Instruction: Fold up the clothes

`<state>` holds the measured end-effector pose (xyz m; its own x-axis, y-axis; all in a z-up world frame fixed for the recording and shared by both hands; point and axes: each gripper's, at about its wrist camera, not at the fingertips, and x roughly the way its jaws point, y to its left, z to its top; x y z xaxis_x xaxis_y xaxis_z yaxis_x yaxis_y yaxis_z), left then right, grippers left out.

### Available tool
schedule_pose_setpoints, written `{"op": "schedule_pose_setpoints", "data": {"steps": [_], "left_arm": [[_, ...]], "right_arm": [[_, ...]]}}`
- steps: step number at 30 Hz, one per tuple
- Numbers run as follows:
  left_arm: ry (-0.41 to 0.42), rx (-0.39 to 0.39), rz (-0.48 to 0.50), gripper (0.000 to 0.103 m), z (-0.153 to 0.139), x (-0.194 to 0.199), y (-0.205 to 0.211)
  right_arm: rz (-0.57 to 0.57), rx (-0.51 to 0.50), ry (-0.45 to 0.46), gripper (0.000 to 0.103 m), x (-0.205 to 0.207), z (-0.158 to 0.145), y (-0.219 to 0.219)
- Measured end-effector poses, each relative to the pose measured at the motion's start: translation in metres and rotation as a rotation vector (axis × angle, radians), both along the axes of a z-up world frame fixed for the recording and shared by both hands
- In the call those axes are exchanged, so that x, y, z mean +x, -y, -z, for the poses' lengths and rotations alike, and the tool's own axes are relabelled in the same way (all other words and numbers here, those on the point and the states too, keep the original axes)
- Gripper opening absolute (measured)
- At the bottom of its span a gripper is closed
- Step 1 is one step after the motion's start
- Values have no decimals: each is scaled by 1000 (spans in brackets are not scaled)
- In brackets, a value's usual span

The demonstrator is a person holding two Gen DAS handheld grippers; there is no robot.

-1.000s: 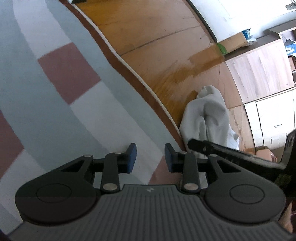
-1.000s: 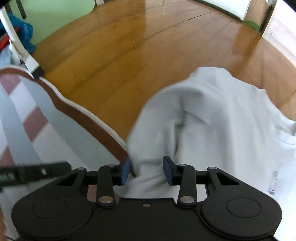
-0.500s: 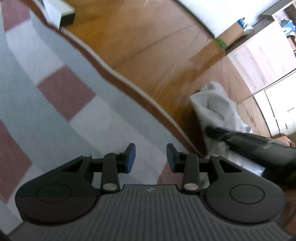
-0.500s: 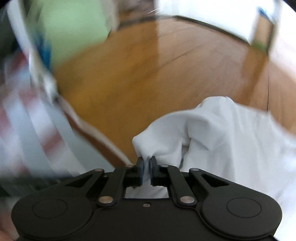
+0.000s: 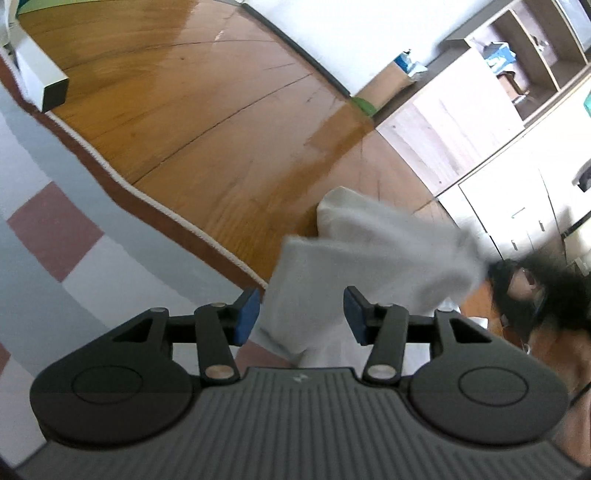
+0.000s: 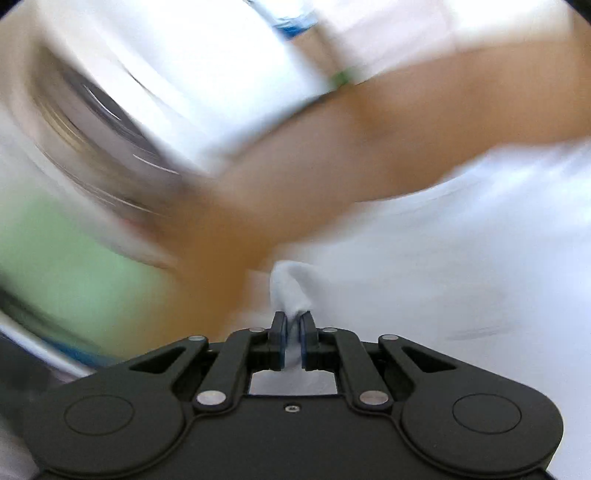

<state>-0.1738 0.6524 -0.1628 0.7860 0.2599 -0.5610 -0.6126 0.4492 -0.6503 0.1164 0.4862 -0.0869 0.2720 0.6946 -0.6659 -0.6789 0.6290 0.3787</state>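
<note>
Right wrist: hand-held gripper (image 6: 292,328) now lifts the pinched white garment (image 6: 291,291).

White garment (image 5: 369,258), plain, greyer in shade; same garment bright white (image 6: 443,258) in right wrist view.
Rug (image 5: 55,184): grey and white bands, dusty-red squares, brown border, cream edging cord.
Floor (image 5: 221,129): glossy orange-brown wood, dark seam lines.
Left gripper (image 5: 301,314): black body, blue pads (image 5: 245,315).
Right gripper (image 6: 293,334): black, blue pads (image 6: 282,332).
Cabinets (image 5: 498,199): white doors, pale wood side panel.
Wall (image 5: 351,33): white.
Box (image 5: 384,86): tan cardboard, green patch at foot.
Blurred pale-green area (image 6: 66,258) at left of right wrist view.
</note>
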Motion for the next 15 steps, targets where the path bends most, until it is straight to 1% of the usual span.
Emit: {"op": "schedule_pose_setpoints", "data": {"steps": [1,2,3,4,5,7,8,10,11,12,13,15], "left_arm": [[3,-8,6,53,2,3,0],[5,-15,13,54,3,5,0],[5,-30,19,55,6,8,0],[4,-48,27,55,8,12,0],[3,-55,38,55,9,15,1],[2,-28,63,55,8,22,8],[-2,8,83,55,5,28,14],[-16,103,130,55,-3,41,31],[-32,149,162,57,-5,49,40],[-54,194,198,58,-7,58,48],[-62,226,230,58,-8,66,57],[-71,279,274,58,-9,82,75]], "right_arm": [[63,-168,132,20,-15,14,13],[127,-337,262,21,-30,29,26],[118,-351,239,20,-36,40,46],[104,-353,203,20,-42,51,67],[102,-290,129,21,-44,56,87],[98,-154,-24,21,-47,65,129],[96,-85,-100,22,-49,69,149],[63,7,-163,24,-57,77,181],[52,21,-167,29,-62,79,189],[43,4,-160,31,-66,81,193],[33,-48,-144,31,-66,83,186],[15,-81,-114,30,-59,80,180]]}}
